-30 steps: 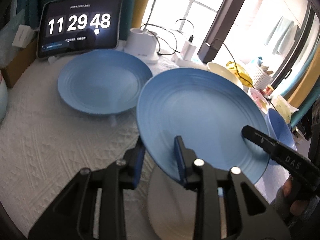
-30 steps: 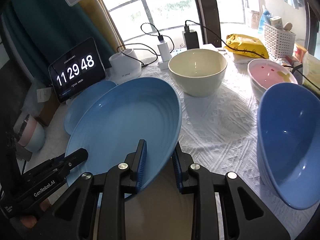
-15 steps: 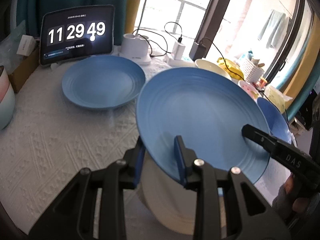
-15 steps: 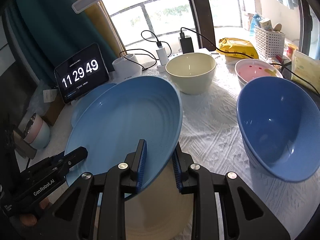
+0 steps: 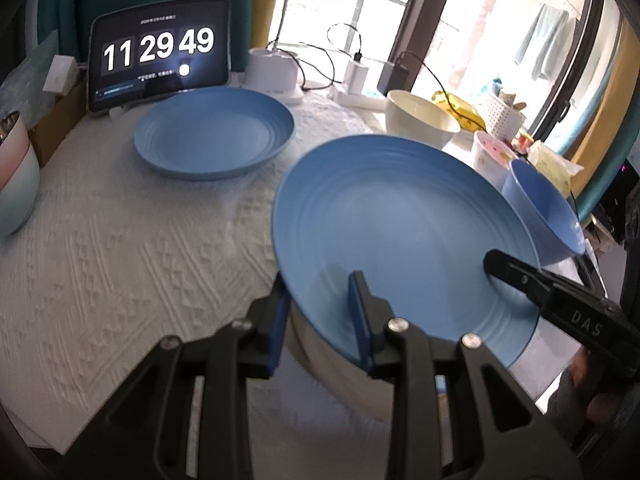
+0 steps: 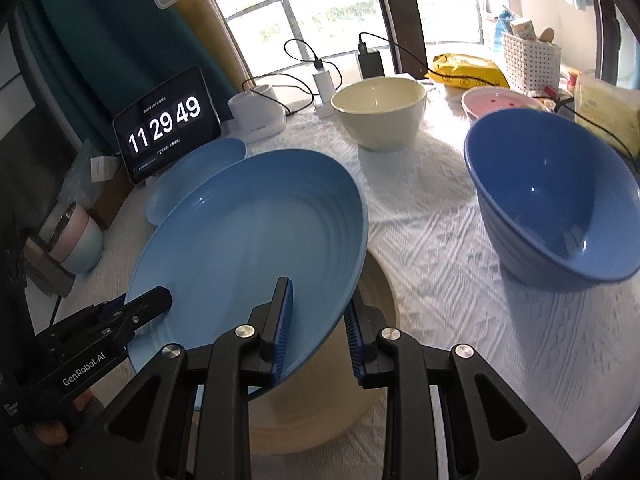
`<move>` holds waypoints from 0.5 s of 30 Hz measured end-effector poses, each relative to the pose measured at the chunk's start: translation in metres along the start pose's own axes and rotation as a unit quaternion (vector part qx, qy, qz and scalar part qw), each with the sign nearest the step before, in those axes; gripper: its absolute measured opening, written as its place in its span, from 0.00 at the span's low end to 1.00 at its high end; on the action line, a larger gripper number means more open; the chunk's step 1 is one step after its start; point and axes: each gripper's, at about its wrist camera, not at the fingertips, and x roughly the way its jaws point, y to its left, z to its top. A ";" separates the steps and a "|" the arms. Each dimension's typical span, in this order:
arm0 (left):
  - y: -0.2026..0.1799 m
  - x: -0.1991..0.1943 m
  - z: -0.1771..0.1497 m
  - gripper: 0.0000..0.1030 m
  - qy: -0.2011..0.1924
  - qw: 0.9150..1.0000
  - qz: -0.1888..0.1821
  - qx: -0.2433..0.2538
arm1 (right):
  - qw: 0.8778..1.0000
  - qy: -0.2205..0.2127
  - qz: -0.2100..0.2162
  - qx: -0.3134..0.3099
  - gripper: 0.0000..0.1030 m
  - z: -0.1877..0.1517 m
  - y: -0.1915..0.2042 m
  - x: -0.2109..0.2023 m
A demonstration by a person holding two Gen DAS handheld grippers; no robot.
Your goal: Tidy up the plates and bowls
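Observation:
A large blue plate (image 5: pixel 400 232) hangs tilted above the table, gripped at opposite rims. My left gripper (image 5: pixel 320 292) is shut on its near-left rim, and my right gripper (image 6: pixel 320 300) is shut on its right rim (image 6: pixel 248 240). Each view shows the other gripper's finger on the plate: the right one (image 5: pixel 500 266) and the left one (image 6: pixel 156 300). Under the held plate lies a cream plate (image 6: pixel 372 320), mostly hidden. A second blue plate (image 5: pixel 212 136) rests flat in front of the tablet clock (image 5: pixel 160 52).
A deep blue bowl (image 6: pixel 552 208) stands at the right, with a cream bowl (image 6: pixel 380 112) and a pink bowl (image 6: pixel 500 102) behind it. Stacked pink and teal bowls (image 6: pixel 76 236) sit at the left edge. Chargers, cables, a yellow bag and a white basket line the window side.
Both grippers have carried the blue plate together across the table; the cream plate beneath shows more, and the blue bowl has come fully into view. Both grips are unchanged.

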 end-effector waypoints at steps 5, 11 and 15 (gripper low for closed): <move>-0.002 0.000 -0.008 0.29 0.008 1.000 0.000 0.005 | 1.000 0.007 -0.001 0.003 0.27 -0.010 -0.002 0.000; -0.003 0.005 -0.015 0.29 0.021 1.000 0.001 0.012 | 1.000 0.018 0.000 0.006 0.27 -0.018 -0.006 0.001; -0.004 0.006 -0.017 0.29 0.025 0.999 0.007 0.019 | 1.000 0.024 0.005 0.011 0.27 -0.022 -0.009 0.003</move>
